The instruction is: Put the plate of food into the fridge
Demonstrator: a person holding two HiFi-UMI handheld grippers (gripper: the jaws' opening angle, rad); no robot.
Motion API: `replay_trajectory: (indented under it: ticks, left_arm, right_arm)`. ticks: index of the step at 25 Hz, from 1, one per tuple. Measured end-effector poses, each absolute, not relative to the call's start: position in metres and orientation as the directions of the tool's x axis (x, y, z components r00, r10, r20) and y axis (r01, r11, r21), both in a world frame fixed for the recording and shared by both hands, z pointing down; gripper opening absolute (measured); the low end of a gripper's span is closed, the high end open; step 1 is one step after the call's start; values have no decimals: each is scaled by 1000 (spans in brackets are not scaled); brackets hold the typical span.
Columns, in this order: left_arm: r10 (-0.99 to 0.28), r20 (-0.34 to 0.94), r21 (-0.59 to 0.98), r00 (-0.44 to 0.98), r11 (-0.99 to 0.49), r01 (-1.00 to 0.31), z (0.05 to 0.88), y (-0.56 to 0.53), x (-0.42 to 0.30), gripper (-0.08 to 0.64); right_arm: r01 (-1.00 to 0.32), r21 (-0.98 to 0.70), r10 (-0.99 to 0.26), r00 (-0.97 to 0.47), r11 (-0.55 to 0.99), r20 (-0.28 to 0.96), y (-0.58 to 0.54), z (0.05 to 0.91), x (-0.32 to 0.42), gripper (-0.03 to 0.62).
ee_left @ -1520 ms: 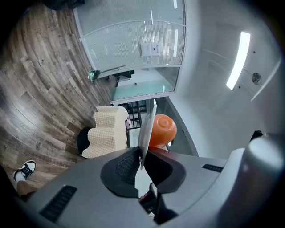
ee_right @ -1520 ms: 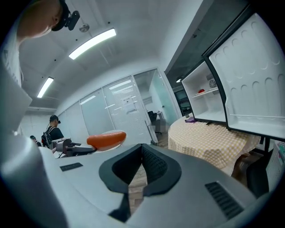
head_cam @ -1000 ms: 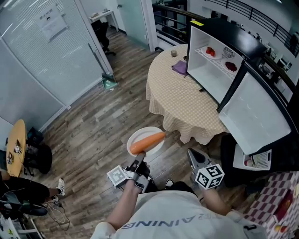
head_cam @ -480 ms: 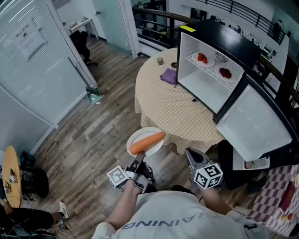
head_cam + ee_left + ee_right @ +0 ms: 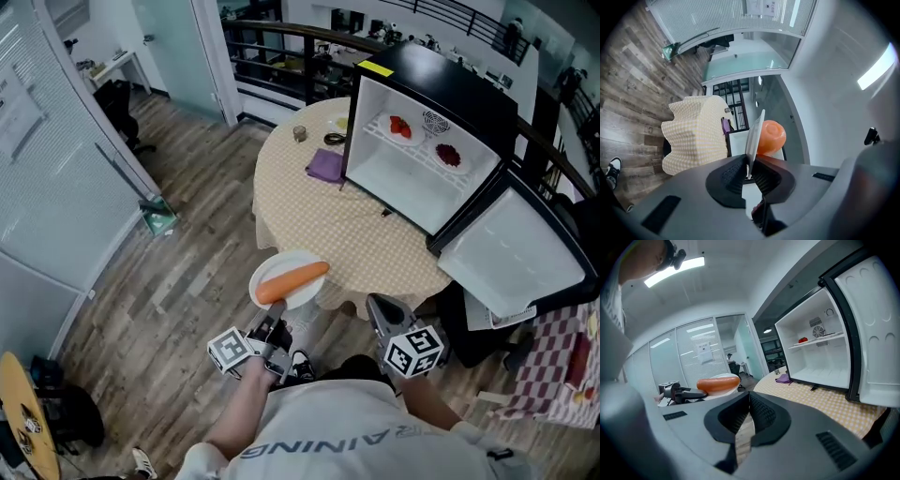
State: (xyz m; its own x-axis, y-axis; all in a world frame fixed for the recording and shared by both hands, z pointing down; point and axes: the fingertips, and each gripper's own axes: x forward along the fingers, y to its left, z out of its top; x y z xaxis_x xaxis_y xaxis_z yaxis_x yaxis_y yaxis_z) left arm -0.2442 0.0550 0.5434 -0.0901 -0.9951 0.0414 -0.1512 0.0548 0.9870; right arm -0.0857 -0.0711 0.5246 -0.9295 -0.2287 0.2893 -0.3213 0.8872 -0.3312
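A white plate [image 5: 268, 270] carries one long orange carrot [image 5: 292, 280] and hangs over the wooden floor just short of the round table [image 5: 319, 220]. My left gripper [image 5: 274, 330] is shut on the plate's near rim; in the left gripper view the plate [image 5: 755, 133] stands edge-on between the pads, with the carrot [image 5: 771, 137] behind it. My right gripper [image 5: 380, 314] is beside it on the right, shut and empty. The small fridge [image 5: 422, 173] stands on the table, its door [image 5: 516, 262] swung wide. In the right gripper view the fridge [image 5: 820, 352] sits right of the carrot [image 5: 718, 383].
The fridge's upper shelf holds small dishes of red food [image 5: 400, 125]; its lower compartment is bare. On the checked tablecloth lie a purple cloth [image 5: 326, 165] and a small cup [image 5: 299, 134]. Glass office walls [image 5: 56, 169] stand left and a dark railing behind.
The table and fridge have slid leftward and nearer in the head view as the person moves toward them. The plate with the carrot stays in the left gripper; the right gripper stays shut.
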Motion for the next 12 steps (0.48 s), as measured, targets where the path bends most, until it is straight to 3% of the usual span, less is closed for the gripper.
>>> replay_trajectory:
  ticks: [12]
  left_arm:
    - [-992, 47, 993, 116, 34, -117, 560, -7, -255, 31]
  right_arm:
    - [-482, -313, -381, -863, 818, 333, -101, 530, -87, 23]
